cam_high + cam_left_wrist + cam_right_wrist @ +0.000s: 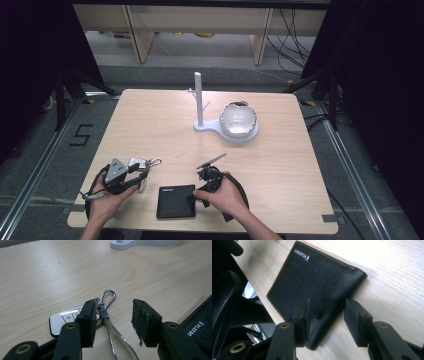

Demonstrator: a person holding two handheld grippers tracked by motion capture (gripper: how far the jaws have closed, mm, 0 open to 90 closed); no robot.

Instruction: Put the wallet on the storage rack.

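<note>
A white car key fob (62,318) with a silver carabiner (108,296) and a metal loop lies on the wooden table. My left gripper (113,315) is open over it, and the loop runs between the jaws without touching the pads. In the high view this gripper (141,174) is at the front left, by the fob (137,162). A black leather wallet (317,287) lies flat near the front edge. My right gripper (327,312) is open and straddles the wallet's near edge, one jaw over the leather and the other over bare wood. From above, the right gripper (194,196) is at the right side of the wallet (175,202).
A white stand (199,100) with a post and short pegs rises at mid table, with a pale shell-like dish (238,120) on its base. The table's front edge (200,231) is close behind the wallet. Shelving and cables lie on the floor beyond the table.
</note>
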